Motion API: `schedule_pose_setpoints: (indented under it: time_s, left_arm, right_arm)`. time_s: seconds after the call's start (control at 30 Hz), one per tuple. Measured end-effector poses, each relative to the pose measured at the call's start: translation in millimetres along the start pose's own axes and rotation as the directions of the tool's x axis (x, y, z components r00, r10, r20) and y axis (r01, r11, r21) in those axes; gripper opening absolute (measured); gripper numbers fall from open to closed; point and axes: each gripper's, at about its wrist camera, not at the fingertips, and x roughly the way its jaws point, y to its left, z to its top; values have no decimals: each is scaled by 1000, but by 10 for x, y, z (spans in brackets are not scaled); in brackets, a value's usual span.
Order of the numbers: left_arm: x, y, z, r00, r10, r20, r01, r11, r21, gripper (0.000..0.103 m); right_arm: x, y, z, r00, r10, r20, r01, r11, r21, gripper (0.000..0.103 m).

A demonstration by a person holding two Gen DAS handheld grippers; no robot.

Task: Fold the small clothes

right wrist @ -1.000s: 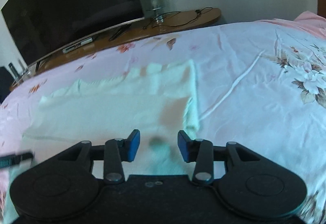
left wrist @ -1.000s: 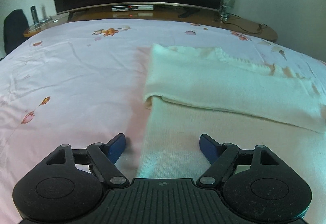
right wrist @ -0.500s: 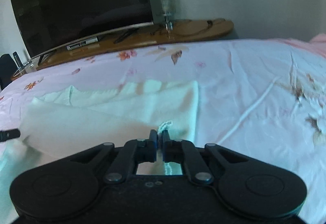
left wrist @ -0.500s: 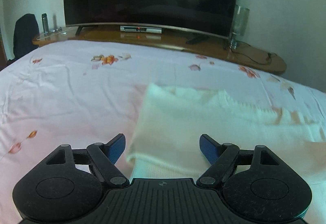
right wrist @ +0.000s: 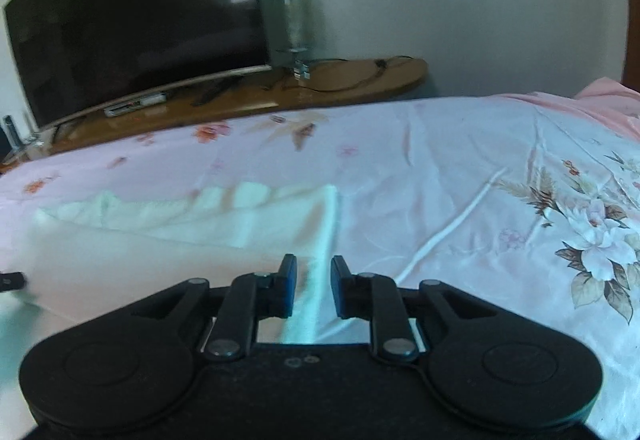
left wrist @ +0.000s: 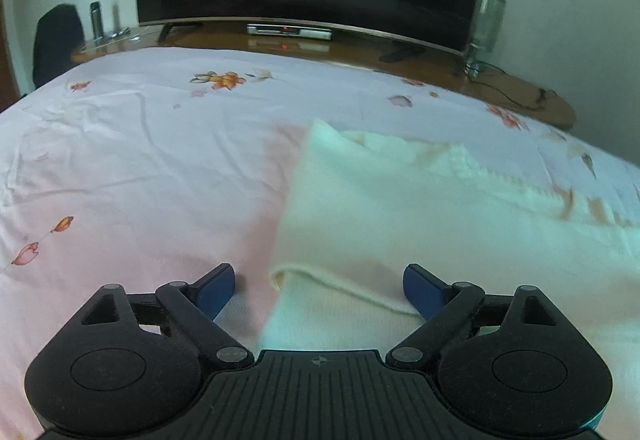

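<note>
While left tongs (left wrist: 318, 290) stand wide, jaws just opened further, cream knit garment (left wrist: 420, 224) lies on bed sheet (left wrist: 140, 167); folded near edge sits between blue pads, unpinched, long axis running rightward. Right wrist view: right tongs (right wrist: 312, 286) narrow, jaws just parting, fabric edge in gap, not pressed. Garment (right wrist: 192, 236) spreads ahead-left; both tongs equally close.

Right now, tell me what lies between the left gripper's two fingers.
In the left wrist view, the left gripper stands open over the cream garment; its folded corner lies between the fingers, untouched, beside bare pink bedsheet.
</note>
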Motion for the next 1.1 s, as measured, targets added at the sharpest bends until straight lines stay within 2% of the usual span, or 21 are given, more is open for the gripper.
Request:
schedule_pose_setpoints:
  time_s: [0.07, 0.13, 0.23, 0.3, 0.37, 0.53, 0.6, 0.7, 0.73, 0.8, 0.93, 1.0, 1.1]
  left_arm:
    - [-12, -4, -32, 1000, 5, 2, -5, 1000, 15, 91]
    - [-55, 19, 8, 1000, 8, -22, -8, 1000, 1, 91]
    - [-242, 40, -4, 1000, 14, -6, -14, 1000, 20, 91]
    - [-343, 60, -61, 1000, 13, -15, -13, 999, 36, 91]
    - [-446, 83, -160, 999, -17, -27, 18, 999, 29, 91]
    - [-655, -88, -425, 997, -66, -33, 69, 994, 90, 91]
    - [-642, -152, -530, 998, -34, -57, 42, 988, 148, 91]
    - [-714, -8, -627, 999, -11, -45, 18, 990, 143, 91]
    - [-733, 75, -636, 998, -14, -54, 21, 992, 123, 91]
    - [-790, 234, -674, 998, -14, -55, 19, 995, 100, 91]
    - [-968, 488, -796, 997, -26, -68, 31, 997, 69, 91]
    - [-1134, 556, -875, 996, -50, -76, 55, 997, 61, 91]
    - [-1332, 551, -985, 991, -102, -90, 110, 990, 88, 91]
  right_arm:
    - [66, 100, -58, 998, 33, -50, -35, 999, -26, 19]
    - [158, 127, -121, 994, 13, -106, -17, 999, -38, 19]
    - [39, 99, -106, 996, 37, -83, -38, 999, 1, 20]
    - [-92, 97, -111, 997, 45, -68, -45, 999, 7, 27]
    - [-222, 123, -156, 994, 85, -69, -84, 996, 11, 27]
    - [-337, 449, -409, 969, 194, -151, -199, 980, -19, 26]
    - [-327, 607, -496, 964, 206, -168, -215, 976, -35, 25]
    - [-351, 678, -676, 976, 118, -182, -140, 984, -113, 23]
    - [-400, 596, -708, 979, 111, -169, -126, 989, -83, 23]
    - [-515, 431, -754, 987, 45, -156, -52, 998, -43, 22]
    - [-754, 328, -838, 987, -42, -155, 42, 999, 2, 22]
    - [-938, 394, -921, 990, -44, -137, 49, 998, 38, 27]
    - [-1195, 644, -1081, 992, 21, -128, -12, 998, 69, 27]
